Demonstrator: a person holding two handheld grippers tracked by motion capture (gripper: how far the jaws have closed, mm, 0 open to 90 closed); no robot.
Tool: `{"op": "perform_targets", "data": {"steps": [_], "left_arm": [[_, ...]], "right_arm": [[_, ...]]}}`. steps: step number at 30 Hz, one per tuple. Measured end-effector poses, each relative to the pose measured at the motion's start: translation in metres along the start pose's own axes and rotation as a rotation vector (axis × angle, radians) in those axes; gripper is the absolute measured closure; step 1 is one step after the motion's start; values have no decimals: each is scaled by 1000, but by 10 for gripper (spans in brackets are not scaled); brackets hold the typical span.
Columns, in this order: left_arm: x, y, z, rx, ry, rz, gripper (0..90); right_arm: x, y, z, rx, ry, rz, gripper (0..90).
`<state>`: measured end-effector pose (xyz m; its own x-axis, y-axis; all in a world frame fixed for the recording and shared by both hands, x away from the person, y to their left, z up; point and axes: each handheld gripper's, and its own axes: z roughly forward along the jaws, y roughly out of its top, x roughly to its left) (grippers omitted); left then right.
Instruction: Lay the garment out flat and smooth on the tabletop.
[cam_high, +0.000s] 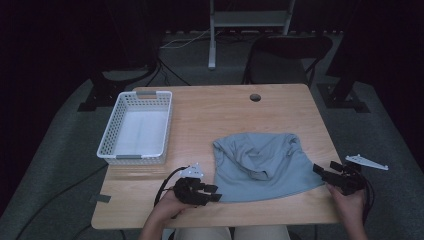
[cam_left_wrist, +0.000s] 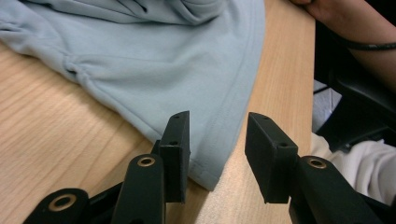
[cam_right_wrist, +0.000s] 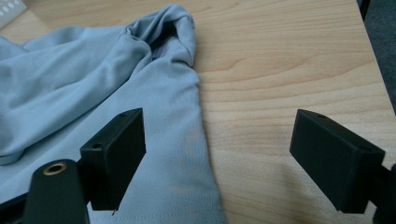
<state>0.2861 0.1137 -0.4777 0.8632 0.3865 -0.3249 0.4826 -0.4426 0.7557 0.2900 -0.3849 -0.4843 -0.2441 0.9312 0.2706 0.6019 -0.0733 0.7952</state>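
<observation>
Pale blue cloth (cam_high: 262, 162) lies crumpled on the wooden bench (cam_high: 200, 107). At its near corners, the left hand-held gripper (cam_left_wrist: 212, 156) stands slack astride the hem, and the right hand-held gripper (cam_right_wrist: 219, 158) gapes wide, grasping nothing.

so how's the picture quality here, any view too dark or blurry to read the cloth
High view: dim, the room around the table almost black, yet the light blue cloth and white basket read clearly. Left gripper view: brighter, cloth hem sharp, the near jaws slightly soft. Right gripper view: evenly lit, no glare, wood grain and cloth folds crisp.
</observation>
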Motion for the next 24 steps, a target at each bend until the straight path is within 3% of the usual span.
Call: {"op": "perform_targets", "data": {"steps": [2,4,6,10,12,15,18,20,22,24], "left_arm": [[0,-1,-2,-6,18,-14,587],[0,0,-3,-20,53,-34,481],[-1,0,-4,-31,81,-42,441],[-1,2,-4,-50,137,-72,303],[1,2,-3,-49,168,-92,300],[4,3,-1,-43,200,-133,223],[5,4,0,-44,216,-152,220],[3,6,0,-52,239,-161,219],[2,9,1,-61,238,-165,125],[-1,13,2,-69,271,-168,125]], "right_arm": [[-1,0,-1,-11,14,7,175],[-3,-1,-2,-32,8,26,175],[-5,-1,-1,-27,34,28,176],[1,-2,-1,-48,74,-36,177],[4,-2,-2,-64,86,-65,177],[5,-2,-2,-67,92,-79,179],[6,-1,-3,-90,92,-107,221],[7,1,-6,-109,119,-105,218],[12,5,-10,-132,144,-87,212],[19,13,-16,-128,192,-79,156]]}}
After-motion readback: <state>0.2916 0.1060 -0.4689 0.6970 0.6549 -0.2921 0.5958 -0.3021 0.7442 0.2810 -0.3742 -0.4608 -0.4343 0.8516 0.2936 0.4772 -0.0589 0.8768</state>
